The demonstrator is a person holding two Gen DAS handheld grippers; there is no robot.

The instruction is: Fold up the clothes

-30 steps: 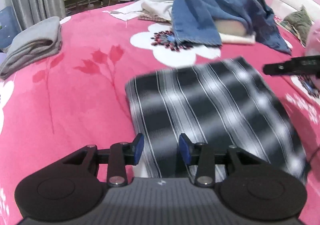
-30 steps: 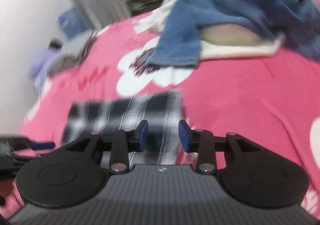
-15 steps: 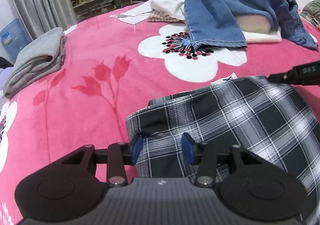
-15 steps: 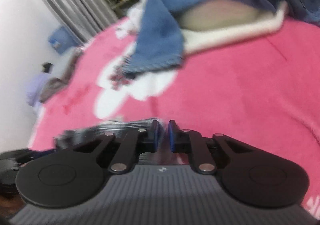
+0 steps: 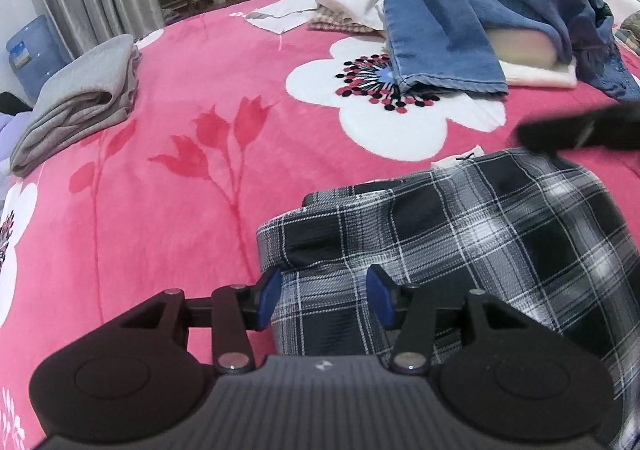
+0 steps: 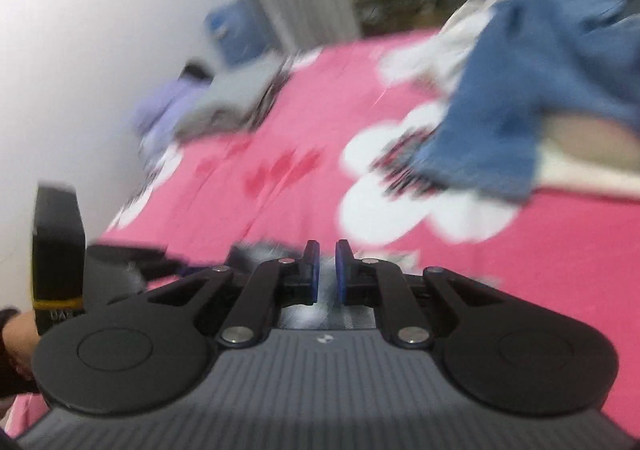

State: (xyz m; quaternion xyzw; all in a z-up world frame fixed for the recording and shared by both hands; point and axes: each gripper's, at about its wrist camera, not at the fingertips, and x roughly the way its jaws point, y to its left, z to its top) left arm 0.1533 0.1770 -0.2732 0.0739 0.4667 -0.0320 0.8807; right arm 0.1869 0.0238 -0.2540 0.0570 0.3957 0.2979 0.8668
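Right under our left tongs (image 5: 322,296), which have just been opening and straddle its near-left edge without pinching, the plaid garment (image 5: 460,250) runs off to the right across the pink bed (image 5: 180,97). Our right tongs (image 6: 323,268) went from apart to nearly closed on a blurry bit of it, we think. The garment's far edge now looks bunched up rather than flat.

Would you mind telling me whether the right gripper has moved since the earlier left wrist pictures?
Yes. In the left wrist view the right gripper now lies blurred nearer the white flower on the blanket, above the plaid garment; half a second ago it sat lower.
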